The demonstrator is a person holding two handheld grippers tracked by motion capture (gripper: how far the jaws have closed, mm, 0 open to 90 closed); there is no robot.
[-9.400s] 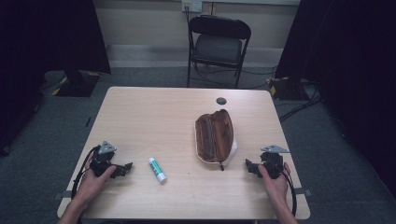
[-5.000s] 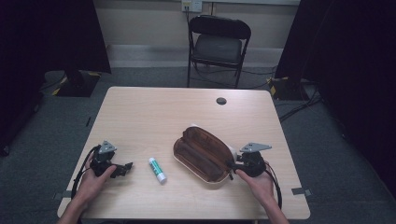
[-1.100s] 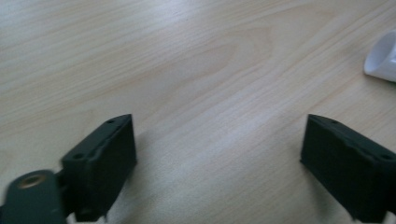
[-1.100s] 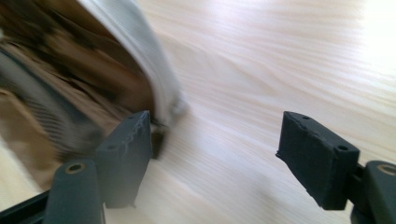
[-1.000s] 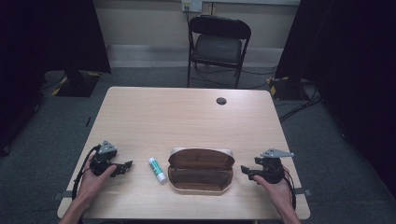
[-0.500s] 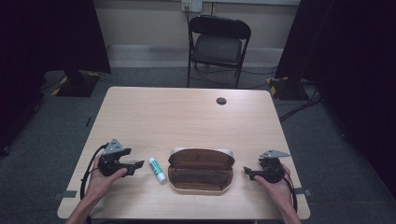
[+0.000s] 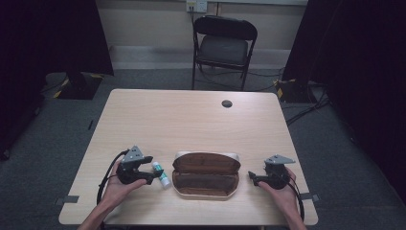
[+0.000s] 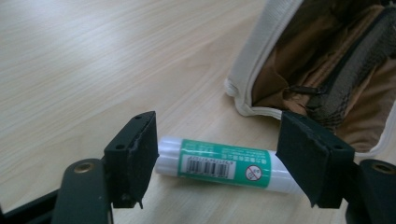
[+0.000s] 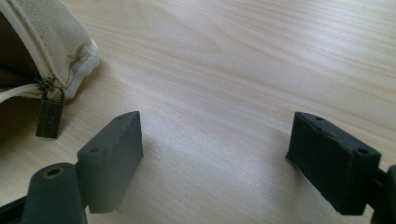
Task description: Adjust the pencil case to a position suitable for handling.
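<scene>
A brown pencil case (image 7: 206, 175) lies unzipped and spread flat near the table's front edge; its tan lining (image 8: 322, 79) and cream edge show in the left gripper view. A white glue stick with a green label (image 7: 161, 173) (image 8: 224, 161) lies just left of the case. My left gripper (image 7: 151, 171) (image 8: 219, 163) stands open with its jaws on either side of the stick, apart from it. My right gripper (image 7: 252, 177) (image 9: 215, 158) rests open on the bare wood right of the case, beside the zipper pull (image 9: 49, 116).
A small dark round grommet (image 7: 227, 103) sits in the table (image 7: 191, 120) near its far edge. A black folding chair (image 7: 224, 45) stands behind the table. Cables trail from both grippers off the front edge.
The left gripper has moved right from its resting spot until its open jaws straddle the glue stick. The right gripper and the opened case have stayed put.
</scene>
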